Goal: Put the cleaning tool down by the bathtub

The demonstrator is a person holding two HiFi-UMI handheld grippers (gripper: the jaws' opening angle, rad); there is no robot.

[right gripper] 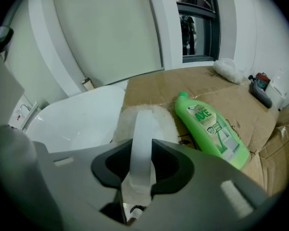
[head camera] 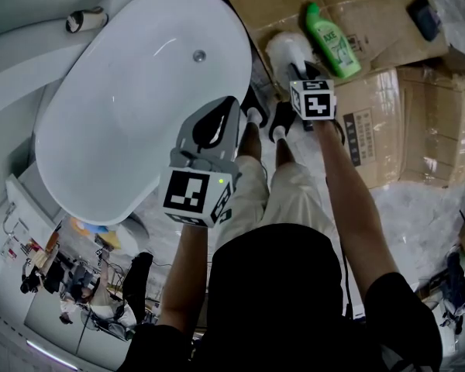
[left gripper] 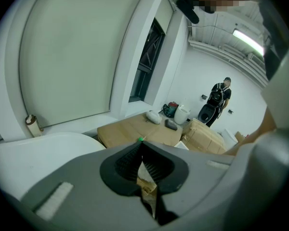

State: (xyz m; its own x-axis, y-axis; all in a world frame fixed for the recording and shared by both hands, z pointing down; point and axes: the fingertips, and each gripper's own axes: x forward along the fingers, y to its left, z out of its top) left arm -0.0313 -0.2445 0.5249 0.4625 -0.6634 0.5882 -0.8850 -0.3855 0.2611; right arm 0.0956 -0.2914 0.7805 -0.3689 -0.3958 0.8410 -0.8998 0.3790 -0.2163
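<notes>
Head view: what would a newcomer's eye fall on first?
The big white bathtub fills the left of the head view. Right of it, on cardboard, lies a bright green bottle. Beside the bottle, the right gripper clamps the handle of a fluffy white cleaning tool.

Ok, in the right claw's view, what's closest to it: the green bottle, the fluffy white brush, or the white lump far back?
1. Fluffy white brush: handle gripped in the right claw.
2. Green bottle: just right, lying on the cardboard.
3. White lump: far back, right.
</notes>
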